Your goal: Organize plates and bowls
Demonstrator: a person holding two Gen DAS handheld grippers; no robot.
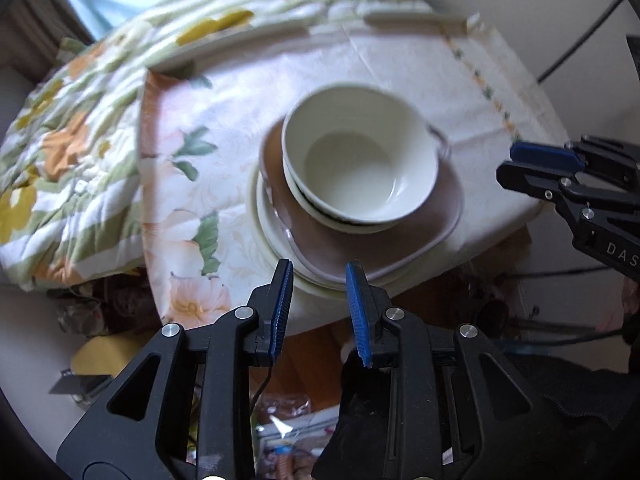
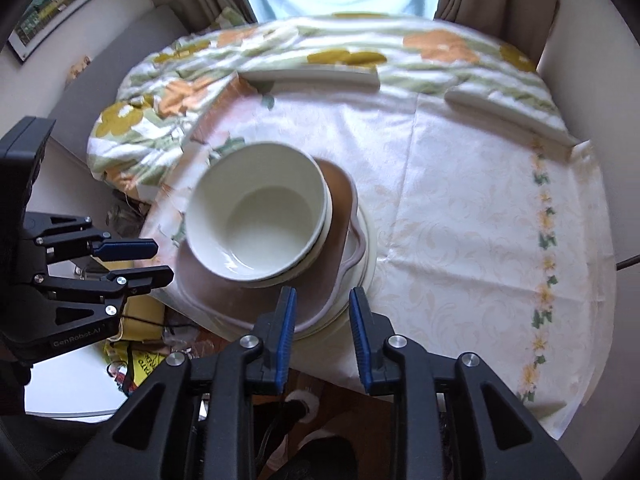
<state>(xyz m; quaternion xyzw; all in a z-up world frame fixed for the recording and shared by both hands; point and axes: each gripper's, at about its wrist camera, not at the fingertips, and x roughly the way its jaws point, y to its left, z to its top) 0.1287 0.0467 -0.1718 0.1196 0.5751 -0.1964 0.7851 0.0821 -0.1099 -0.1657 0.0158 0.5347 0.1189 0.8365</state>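
The left gripper (image 1: pixel 320 280) is hanging over the near edge of the tabletop (image 2: pixel 460 208), its blue pads standing a narrow gap apart with nothing between them. Just ahead of its fingertips a stack of dishes is sitting on the floral tablecloth (image 1: pixel 188 184): a cream bowl (image 1: pixel 360 152) is resting on top, nested in a second bowl with a dark rim line, which is lying on a mauve squarish plate (image 1: pixel 432 224), and that plate is lying on a pale round plate (image 1: pixel 268 220). The right gripper (image 2: pixel 323 304) is hovering at the same stack from the other side, its jaws likewise parted only slightly and holding nothing, with the edge of the mauve plate just beyond its left pad. In the right wrist view the left gripper is showing off to the left of the stack, clear of the dishes. A flowered quilt (image 2: pixel 280 52) is lying bunched beyond the stack, far from both grippers.
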